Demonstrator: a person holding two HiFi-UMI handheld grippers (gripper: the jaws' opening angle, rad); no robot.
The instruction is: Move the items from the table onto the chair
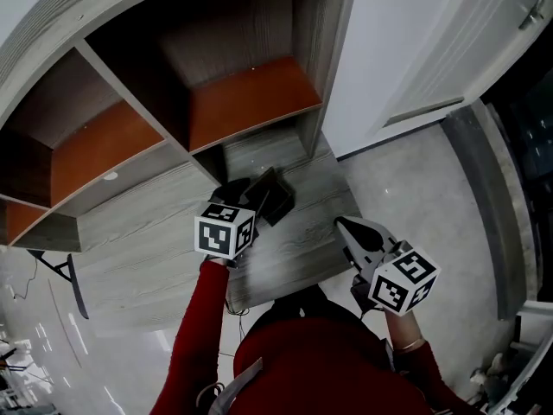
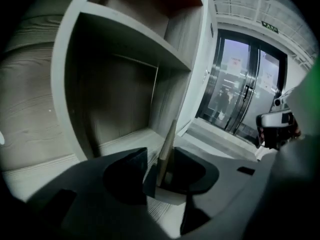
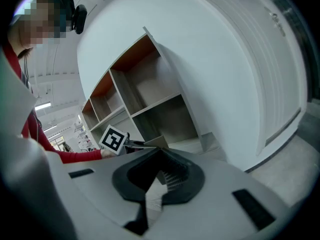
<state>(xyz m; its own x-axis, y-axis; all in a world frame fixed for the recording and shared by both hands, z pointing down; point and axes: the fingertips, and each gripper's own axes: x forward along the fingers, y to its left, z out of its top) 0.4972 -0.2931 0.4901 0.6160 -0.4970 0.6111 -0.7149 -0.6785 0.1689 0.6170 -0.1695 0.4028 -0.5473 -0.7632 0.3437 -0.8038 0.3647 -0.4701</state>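
Seeing one board (image 2: 167, 143) on edge between my left fingers (image 2: 124, 175), spread wide; right fingers (image 3: 184, 177) pinched together, empty, over the bench (image 1: 155, 223), near right.

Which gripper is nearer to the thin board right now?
Left. The left gripper has the thin board edge-on between its open jaws; the right gripper, shut and empty, is off to its right, apart from it.

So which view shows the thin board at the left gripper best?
Left gripper view: the thin board stands edge-on between the left gripper's open jaws. Head view shows only a dark shape at those jaws; right gripper view, just a tan corner.
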